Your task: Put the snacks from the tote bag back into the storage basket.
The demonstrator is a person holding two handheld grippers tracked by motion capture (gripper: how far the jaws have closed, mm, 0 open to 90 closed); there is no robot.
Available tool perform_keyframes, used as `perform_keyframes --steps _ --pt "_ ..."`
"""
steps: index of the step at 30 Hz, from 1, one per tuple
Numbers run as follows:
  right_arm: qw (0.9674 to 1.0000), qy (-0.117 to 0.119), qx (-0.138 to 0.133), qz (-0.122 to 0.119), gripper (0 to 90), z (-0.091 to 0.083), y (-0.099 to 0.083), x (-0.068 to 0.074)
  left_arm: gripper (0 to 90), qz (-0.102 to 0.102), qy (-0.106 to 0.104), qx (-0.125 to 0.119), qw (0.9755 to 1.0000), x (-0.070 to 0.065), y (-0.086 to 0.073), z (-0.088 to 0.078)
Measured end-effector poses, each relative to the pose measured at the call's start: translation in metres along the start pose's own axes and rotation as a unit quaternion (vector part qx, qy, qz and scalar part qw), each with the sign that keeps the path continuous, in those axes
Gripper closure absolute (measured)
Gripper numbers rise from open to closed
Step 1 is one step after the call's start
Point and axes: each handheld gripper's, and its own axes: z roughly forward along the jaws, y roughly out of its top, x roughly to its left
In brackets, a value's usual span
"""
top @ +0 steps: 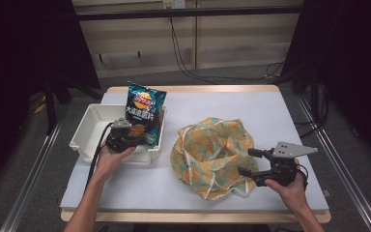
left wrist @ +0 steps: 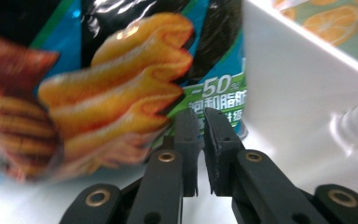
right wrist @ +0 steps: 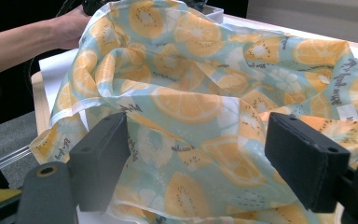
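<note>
A teal and black chip bag (top: 145, 108) stands upright in the white plastic bin (top: 89, 130) at the table's left. My left gripper (top: 131, 131) reaches into the bin from the near side. In the left gripper view its jaws stand nearly together, and the left gripper (left wrist: 201, 116) pinches the lower front of the chip bag (left wrist: 121, 84). A crumpled orange-slice print cloth (top: 212, 145) lies mid-table. My right gripper (top: 246, 161) rests at its right edge, open. In the right gripper view the right gripper (right wrist: 203, 154) has its wide-apart pads either side of the cloth (right wrist: 191, 93) without pressing it.
The bin's white wall (left wrist: 298, 93) rises close on the right of the left jaws, with the cloth (left wrist: 335, 23) beyond it. The white table mat (top: 270, 111) is bare behind and right of the cloth. The other hand (right wrist: 70, 28) shows past the cloth.
</note>
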Motion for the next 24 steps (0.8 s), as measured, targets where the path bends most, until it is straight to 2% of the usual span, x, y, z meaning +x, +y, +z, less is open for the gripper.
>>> perform_keyframes --steps 3,4,6,9,11,12,16,19,22,24 --pt "1.0000 0.000 0.000 0.000 21.4 0.000 0.000 0.000 85.5 0.006 -0.011 0.004 0.9999 -0.002 0.007 0.005" --pt "1.0000 0.000 0.001 0.000 21.4 0.000 0.000 0.000 85.5 0.006 -0.003 0.002 1.0000 -0.002 0.008 0.006" --pt "1.0000 -0.002 0.000 0.002 21.4 -0.001 0.000 0.000 85.5 0.007 -0.006 0.007 0.9999 0.000 0.008 0.007" --pt "1.0000 -0.003 -0.002 0.001 21.4 -0.002 0.000 0.000 85.9 0.009 -0.005 0.024 0.9997 -0.003 0.007 0.007" --pt "1.0000 -0.002 -0.002 0.002 21.4 -0.002 0.000 0.000 86.4 0.021 -0.011 0.046 0.9987 -0.004 0.003 0.007" --pt "1.0000 -0.002 -0.002 0.003 21.4 -0.003 0.000 -0.001 86.4 0.026 -0.006 0.052 0.9983 -0.004 0.002 0.008" --pt "1.0000 -0.002 0.000 0.002 21.4 -0.001 0.000 -0.001 86.1 0.017 -0.005 0.064 0.9978 -0.002 0.001 0.011" --pt "1.0000 -0.001 0.002 0.001 21.4 0.000 0.000 0.000 86.2 0.019 0.005 0.054 0.9983 -0.001 0.004 0.014" --pt "1.0000 -0.002 0.001 0.002 21.4 0.000 0.000 0.000 86.2 0.010 0.008 0.057 0.9983 0.001 0.007 0.016" --pt "1.0000 -0.002 0.002 0.002 21.4 -0.001 0.000 0.000 86.2 0.011 0.013 0.058 0.9982 0.003 0.008 0.017"
